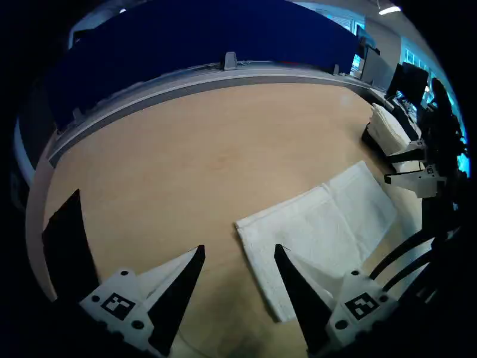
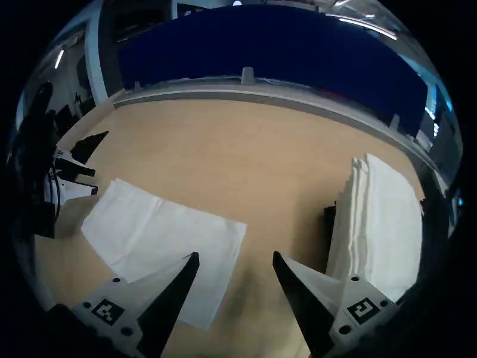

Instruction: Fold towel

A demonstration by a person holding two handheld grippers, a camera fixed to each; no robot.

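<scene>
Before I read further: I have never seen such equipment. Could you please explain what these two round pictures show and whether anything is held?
No robot here: a person holds a two-finger gripper in each hand, with a camera on each. One picture looks along the left gripper, the other along the right gripper; both are open, holding nothing. On the wooden table lies a white towel, flat, and, apart from it, a stack of folded towels. A blue partition stands behind.
</scene>
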